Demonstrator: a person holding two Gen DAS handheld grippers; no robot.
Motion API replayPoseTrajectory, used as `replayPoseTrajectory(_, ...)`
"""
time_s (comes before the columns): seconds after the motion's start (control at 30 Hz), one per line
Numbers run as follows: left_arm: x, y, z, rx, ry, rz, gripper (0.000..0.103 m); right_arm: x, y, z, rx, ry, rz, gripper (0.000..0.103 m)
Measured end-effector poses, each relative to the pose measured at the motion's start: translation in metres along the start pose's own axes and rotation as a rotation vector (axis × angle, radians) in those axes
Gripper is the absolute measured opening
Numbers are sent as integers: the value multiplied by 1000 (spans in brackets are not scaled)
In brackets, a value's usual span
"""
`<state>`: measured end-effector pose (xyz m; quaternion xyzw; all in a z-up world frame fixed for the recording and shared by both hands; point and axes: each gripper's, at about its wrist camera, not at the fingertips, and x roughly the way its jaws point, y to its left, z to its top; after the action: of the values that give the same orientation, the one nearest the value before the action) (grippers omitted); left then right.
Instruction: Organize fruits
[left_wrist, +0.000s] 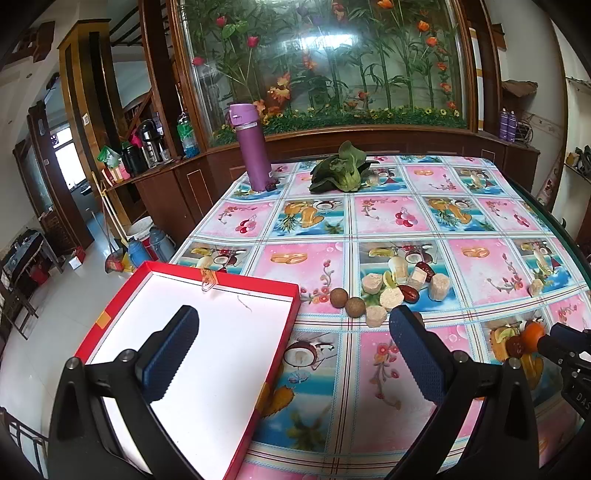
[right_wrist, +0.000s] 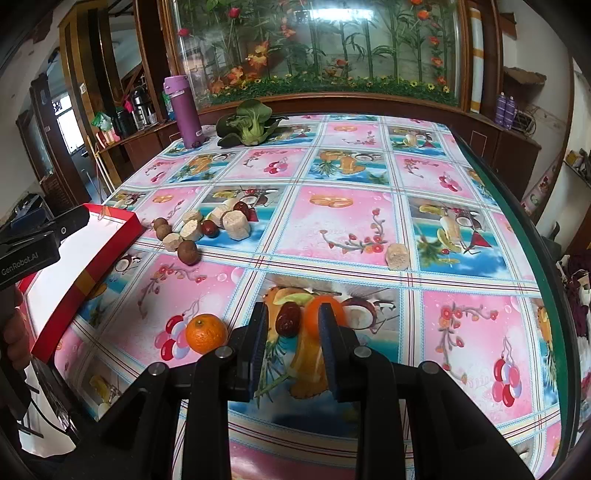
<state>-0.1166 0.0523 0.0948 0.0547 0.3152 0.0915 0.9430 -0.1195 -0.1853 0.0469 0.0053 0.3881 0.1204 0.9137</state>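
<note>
A red box (left_wrist: 236, 279) with a white floor lies at the table's left edge. My left gripper (left_wrist: 295, 317) is open wide and holds nothing, with one finger over the box and the other over the cloth. Just beyond it lie brown longans (left_wrist: 338, 297), beige fruit chunks (left_wrist: 390, 297) and red dates (left_wrist: 409, 292). My right gripper (right_wrist: 293, 326) is open low over the table. A red date (right_wrist: 287, 319) lies between its fingers, and an orange (right_wrist: 314, 317) sits partly behind the right finger. A second orange (right_wrist: 205, 333) sits to its left.
A purple bottle (left_wrist: 252, 147) and a leafy green vegetable (left_wrist: 341, 171) stand at the far side of the table. One beige chunk (right_wrist: 398, 255) lies alone towards the right. The table's dark edge (right_wrist: 524, 229) curves along the right. A hand (right_wrist: 14, 332) holds the left gripper.
</note>
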Motion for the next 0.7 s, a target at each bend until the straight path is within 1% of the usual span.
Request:
replayPoseTrajectory(0.47, 4, -1, -3, 15, 7, 1, 103, 1, -11, -5, 28, 13, -11, 27)
replayPoseTrajectory(0.7, 4, -13, -3, 37, 16, -4, 103, -3, -18, -9, 34, 10, -23, 27)
